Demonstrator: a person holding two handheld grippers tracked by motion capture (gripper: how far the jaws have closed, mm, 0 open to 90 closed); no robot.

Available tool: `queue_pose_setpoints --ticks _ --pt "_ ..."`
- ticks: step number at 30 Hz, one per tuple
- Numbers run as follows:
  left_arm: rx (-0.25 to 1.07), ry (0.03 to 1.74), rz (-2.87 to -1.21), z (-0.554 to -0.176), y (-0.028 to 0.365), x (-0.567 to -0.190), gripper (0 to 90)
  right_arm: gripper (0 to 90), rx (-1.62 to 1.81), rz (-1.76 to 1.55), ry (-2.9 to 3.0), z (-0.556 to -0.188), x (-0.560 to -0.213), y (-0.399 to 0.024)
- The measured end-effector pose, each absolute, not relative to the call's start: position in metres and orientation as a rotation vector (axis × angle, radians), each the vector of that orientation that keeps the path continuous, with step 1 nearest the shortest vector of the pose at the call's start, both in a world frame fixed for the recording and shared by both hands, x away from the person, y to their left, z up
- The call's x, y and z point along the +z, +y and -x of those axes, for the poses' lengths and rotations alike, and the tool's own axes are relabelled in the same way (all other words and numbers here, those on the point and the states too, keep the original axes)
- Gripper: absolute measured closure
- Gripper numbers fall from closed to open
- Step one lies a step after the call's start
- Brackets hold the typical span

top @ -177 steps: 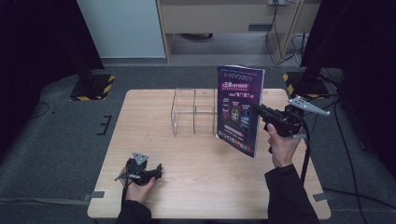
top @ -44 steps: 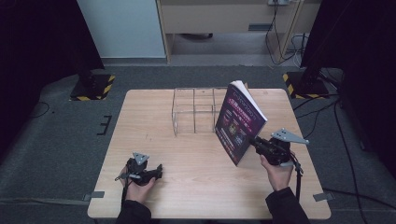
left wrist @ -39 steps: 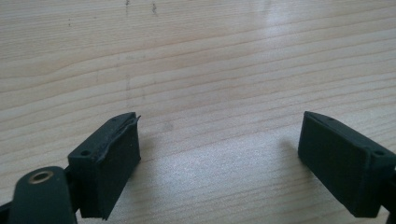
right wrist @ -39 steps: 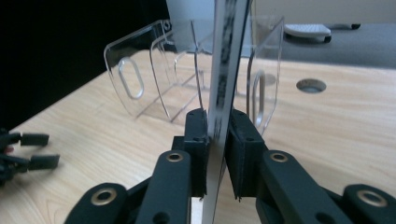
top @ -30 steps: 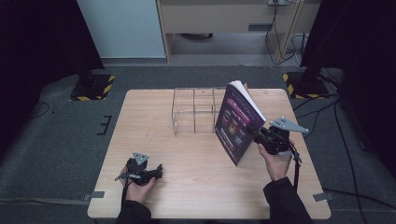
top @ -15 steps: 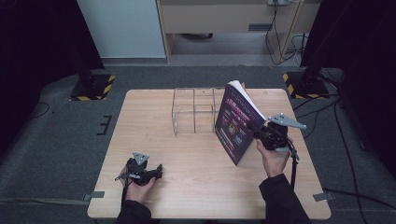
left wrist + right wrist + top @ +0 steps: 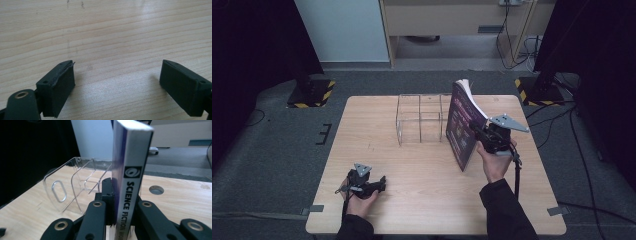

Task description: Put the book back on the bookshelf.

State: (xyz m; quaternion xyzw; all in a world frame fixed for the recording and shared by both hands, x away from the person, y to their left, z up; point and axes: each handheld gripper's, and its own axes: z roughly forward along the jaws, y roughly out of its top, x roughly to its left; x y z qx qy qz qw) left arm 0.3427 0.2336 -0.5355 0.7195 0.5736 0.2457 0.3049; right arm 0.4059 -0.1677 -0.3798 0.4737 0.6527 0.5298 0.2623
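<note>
The right gripper (image 7: 479, 134) pinched a purple book (image 7: 460, 125) by its spine (standing on edge) just beside the clear rack (image 7: 421, 117). The left gripper (image 7: 379, 183) rested spread wide on the table (image 7: 422, 200).

Your tabletop (image 7: 422, 175) is evenly lit from above while the room around it falls into near black, and the high view is soft and low in detail. Ahead of your left claw (image 7: 117, 90) a pale glare streaks the wood, with soft shadows beside each jaw. Your right claw (image 7: 120, 217) shows the book (image 7: 131, 182) spine sharp, its top edge blurred.
</note>
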Motion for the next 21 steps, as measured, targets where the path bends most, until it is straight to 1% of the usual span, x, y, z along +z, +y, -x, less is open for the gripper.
queue_pose_setpoints --ticks 8,21 --pt "0.651 1.518 -1.907 -0.343 0.234 -0.535 11.8 82.9 1.407 -1.281 1.711 -0.423 -0.377 -0.154" --pt "0.65 1.518 -1.907 -0.343 0.234 -0.535 11.6 82.9 1.365 -1.291 1.653 -0.452 -0.375 -0.144"
